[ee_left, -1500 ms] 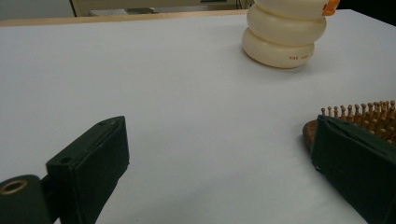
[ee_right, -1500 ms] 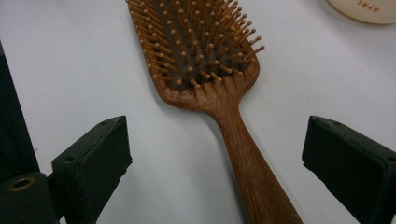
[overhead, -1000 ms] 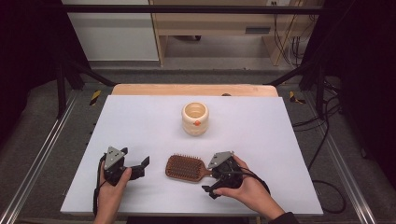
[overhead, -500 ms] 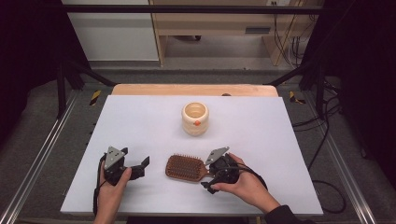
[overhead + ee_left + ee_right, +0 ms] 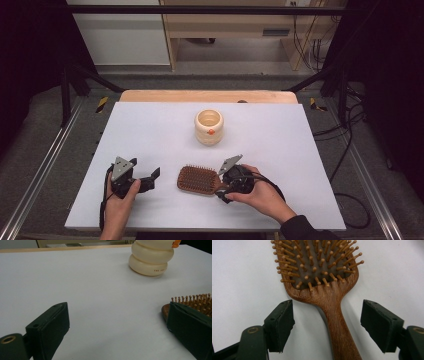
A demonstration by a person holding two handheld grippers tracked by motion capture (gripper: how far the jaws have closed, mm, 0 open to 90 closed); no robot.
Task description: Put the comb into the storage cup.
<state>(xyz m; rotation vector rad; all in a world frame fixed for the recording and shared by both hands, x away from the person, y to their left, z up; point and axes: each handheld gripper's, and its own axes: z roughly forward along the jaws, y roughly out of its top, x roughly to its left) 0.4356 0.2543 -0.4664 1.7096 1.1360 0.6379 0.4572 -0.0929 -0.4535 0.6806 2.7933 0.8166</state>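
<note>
**Claws at the near edge, brush handle between the right pads**

Left claw (image 5: 152, 176) first: we see it resting near the front-left corner of the tabletop (image 5: 300, 150), its jaws spread wide with nothing but bare white surface between them. In the left gripper view its two dark pads stand well apart and touch nothing.

Moving right, the hairbrush (image 5: 197, 180) lies flat near the middle of the front edge, bristles up, its paddle head pointing towards the left claw and its handle towards the right hand. Farther back, near the centre of the tabletop, stands a cream ribbed jar (image 5: 209, 126), well apart from the brush.

Right claw (image 5: 327, 325) straddles the handle just below the paddle head. Its jaws have just been closing, and the handle lies between them, yet in the right gripper view both pads stand off from the wood with a gap on each side, so nothing is gripped yet.

We judge the brush to be stiff, light wood that will not flex. Its smooth handle could slip or pivot under the weight of the head, so we would take hold close to the neck, where the handle widens, squarely across its flanks and clear of the bristle pins.
</note>
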